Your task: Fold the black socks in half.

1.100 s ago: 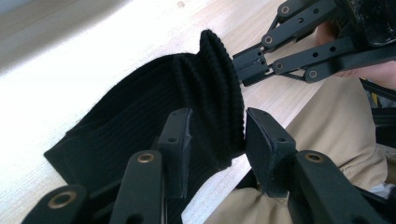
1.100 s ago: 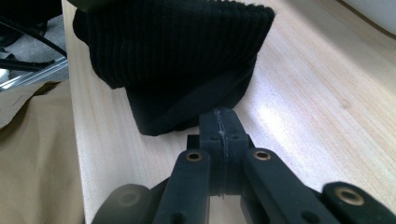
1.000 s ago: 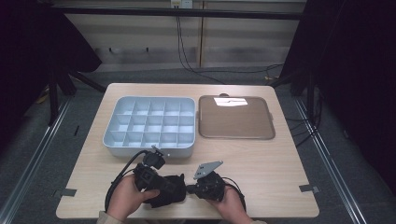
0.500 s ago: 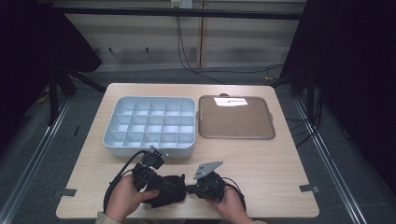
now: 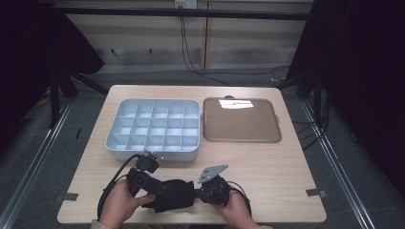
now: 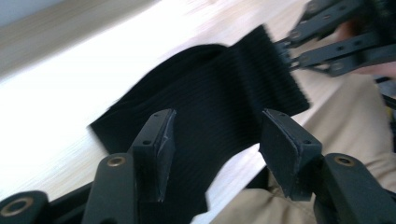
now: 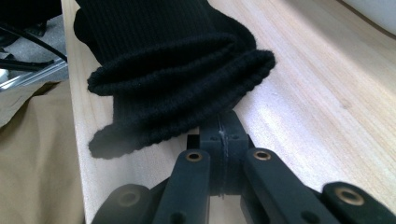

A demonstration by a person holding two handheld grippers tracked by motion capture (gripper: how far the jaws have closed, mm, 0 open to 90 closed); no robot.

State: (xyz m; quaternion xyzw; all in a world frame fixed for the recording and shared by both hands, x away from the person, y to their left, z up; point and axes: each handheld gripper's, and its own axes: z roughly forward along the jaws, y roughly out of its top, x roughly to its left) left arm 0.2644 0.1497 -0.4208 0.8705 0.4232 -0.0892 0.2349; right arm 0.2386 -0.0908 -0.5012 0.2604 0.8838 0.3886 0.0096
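A black ribbed knit cloth (image 5: 174, 194) lies bunched near the table's front edge, between the two hands. My left gripper (image 5: 155, 190) is at its left end. In the left gripper view (image 6: 215, 140) the jaws have just been opening and the pads stand apart, with the cloth (image 6: 210, 88) running between them untouched. My right gripper (image 5: 197, 191) is at the cloth's right end. In the right gripper view (image 7: 224, 133) its jaws are shut on the edge of the folded cuff (image 7: 177, 70). The left gripper view also shows the right gripper (image 6: 292, 53) pinching the cuff.
A grey compartment tray (image 5: 150, 153) sits behind the hands at centre left. A brown tray (image 5: 241, 141) stands to its right, with a bright patch at its far edge. The table's front edge (image 7: 77, 140) is right beside the cloth, with the person's beige clothing below.
The left hand has shifted very slightly at the cloth. The right hand and the cloth have stayed where they were.
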